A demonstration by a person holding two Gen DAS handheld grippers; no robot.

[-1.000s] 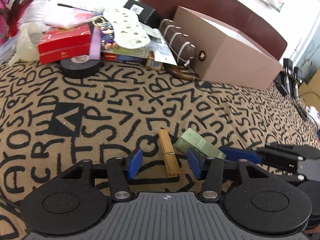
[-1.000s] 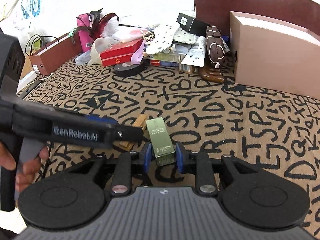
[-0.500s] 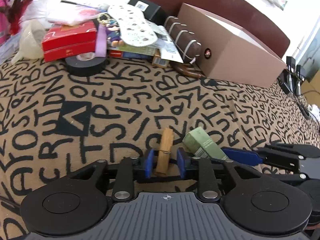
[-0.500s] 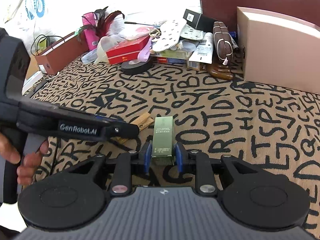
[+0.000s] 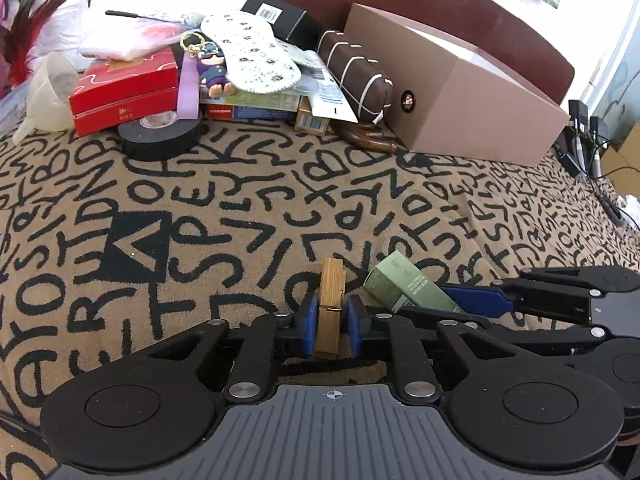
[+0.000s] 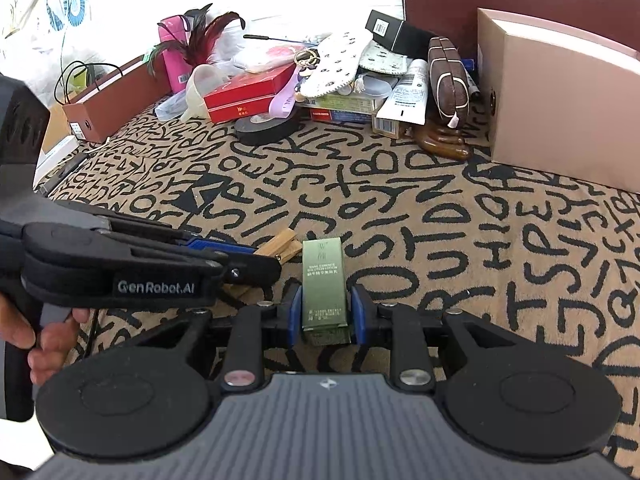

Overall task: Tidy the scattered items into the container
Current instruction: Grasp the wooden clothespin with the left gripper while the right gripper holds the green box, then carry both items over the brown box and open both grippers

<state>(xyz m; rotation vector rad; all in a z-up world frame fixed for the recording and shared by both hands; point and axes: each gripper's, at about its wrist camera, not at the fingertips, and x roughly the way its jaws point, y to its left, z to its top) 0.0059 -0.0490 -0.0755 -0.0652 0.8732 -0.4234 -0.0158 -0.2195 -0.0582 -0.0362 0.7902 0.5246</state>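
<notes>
Left gripper (image 5: 331, 326): your jaws closing on 1 wooden clothespin (image 5: 331, 300), seemingly touching.
Right gripper (image 6: 325, 312): clamps 1 green box (image 6: 323, 284) for the container (image 6: 560, 92).

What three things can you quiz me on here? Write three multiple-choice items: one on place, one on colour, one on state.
1. The roll of black tape lies: A in front of the red boxes; B inside the tan cardboard box; C between tongs.
2. The small carton in the right tongs is: A red; B green; C white.
3. The wooden clothespin is: A untouched; B boxed; C between the closing left tongs.

1 A, tape rests before them. 2 B, its face is green. 3 C, blue pads flank it.
</notes>
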